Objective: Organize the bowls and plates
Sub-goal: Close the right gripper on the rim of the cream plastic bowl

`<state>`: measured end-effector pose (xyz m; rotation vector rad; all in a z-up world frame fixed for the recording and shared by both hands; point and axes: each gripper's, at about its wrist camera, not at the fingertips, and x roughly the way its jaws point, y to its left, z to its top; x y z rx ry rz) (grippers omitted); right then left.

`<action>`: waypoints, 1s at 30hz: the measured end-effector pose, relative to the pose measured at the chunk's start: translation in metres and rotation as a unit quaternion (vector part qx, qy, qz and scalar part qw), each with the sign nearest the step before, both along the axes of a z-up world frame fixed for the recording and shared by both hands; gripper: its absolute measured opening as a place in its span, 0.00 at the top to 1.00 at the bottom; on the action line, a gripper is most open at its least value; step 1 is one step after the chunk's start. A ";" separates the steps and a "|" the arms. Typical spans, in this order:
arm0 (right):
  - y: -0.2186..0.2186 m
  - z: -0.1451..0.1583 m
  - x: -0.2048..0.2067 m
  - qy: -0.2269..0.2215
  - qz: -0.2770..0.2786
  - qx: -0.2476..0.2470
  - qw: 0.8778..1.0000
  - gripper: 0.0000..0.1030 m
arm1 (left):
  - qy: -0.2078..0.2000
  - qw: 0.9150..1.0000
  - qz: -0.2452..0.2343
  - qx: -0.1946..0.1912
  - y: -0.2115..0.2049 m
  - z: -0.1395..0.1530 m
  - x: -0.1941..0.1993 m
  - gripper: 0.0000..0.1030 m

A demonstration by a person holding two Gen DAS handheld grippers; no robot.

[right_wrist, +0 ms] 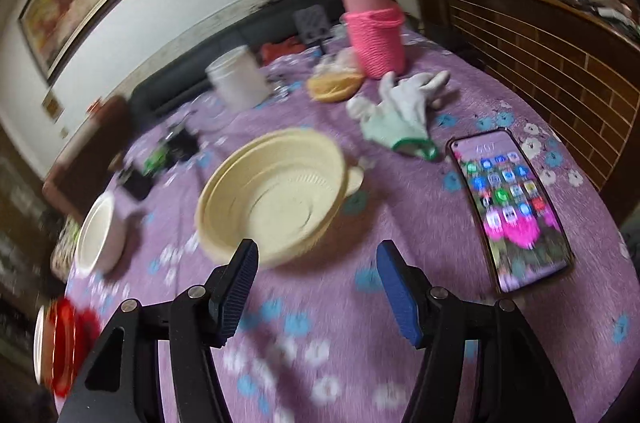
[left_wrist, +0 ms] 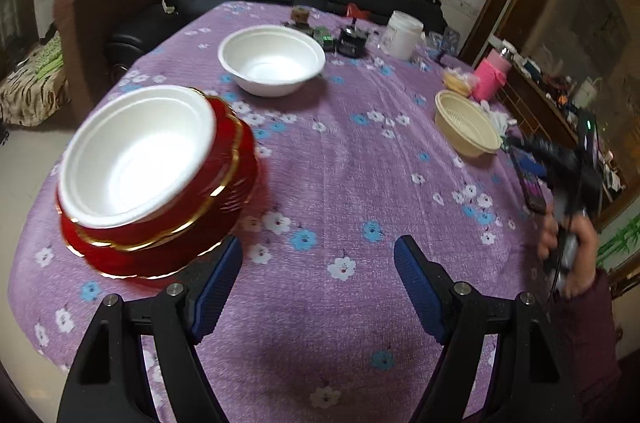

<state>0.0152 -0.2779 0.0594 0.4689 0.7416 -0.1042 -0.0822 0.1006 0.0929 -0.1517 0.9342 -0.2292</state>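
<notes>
You are holding the left gripper (left_wrist: 318,287) above the near edge of the round tabletop (left_wrist: 360,183), which is covered with a purple floral cloth. Its blue-padded fingers (left_wrist: 218,293) are standing spread, with only cloth between them. Just beyond the left finger, near the left edge, a white foam bowl (left_wrist: 136,155) is sitting nested on a stack of red gold-rimmed plates (left_wrist: 168,235). A second white foam bowl (left_wrist: 272,59) is resting well apart from it, toward the far edge.

You are holding the right gripper (right_wrist: 318,287) over the right part of the tabletop, and its fingers (right_wrist: 236,293) are likewise standing spread, pinching nothing. A cream ribbed plastic bowl (right_wrist: 272,195) is lying directly ahead of the fingertips, and the left fingertip overlaps its near rim in the right wrist view; contact cannot be told through the blur. In the left wrist view, this bowl is sitting near the right edge.

A lit smartphone (right_wrist: 512,211) is lying near the right edge, beside the right finger. A pale work glove (right_wrist: 404,115) and a pink knitted bottle sleeve (right_wrist: 376,39) are lying beyond it.
</notes>
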 end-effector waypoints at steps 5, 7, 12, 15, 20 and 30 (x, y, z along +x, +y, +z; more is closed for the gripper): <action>-0.024 -0.019 0.028 0.008 -0.042 0.064 0.997 0.36 | -0.006 1.000 -0.019 0.004 -0.020 0.005 0.006 0.25; -0.028 -0.027 0.033 0.007 -0.042 0.079 0.996 0.36 | -0.009 1.000 -0.028 0.008 -0.029 0.007 0.009 0.25; -0.018 -0.038 0.041 0.003 -0.012 0.063 0.998 0.36 | 0.011 0.999 -0.051 0.010 -0.059 0.002 0.034 0.25; -0.014 -0.040 0.047 0.007 0.007 0.062 0.998 0.36 | 0.010 0.998 -0.059 0.017 -0.081 0.003 0.056 0.25; -0.017 -0.034 0.041 -0.009 0.014 0.055 0.998 0.36 | 0.027 0.997 -0.066 0.000 -0.117 0.000 0.102 0.25; -0.029 -0.037 0.042 -0.016 0.010 0.080 0.997 0.39 | 0.078 0.995 -0.063 -0.015 -0.180 -0.031 0.209 0.25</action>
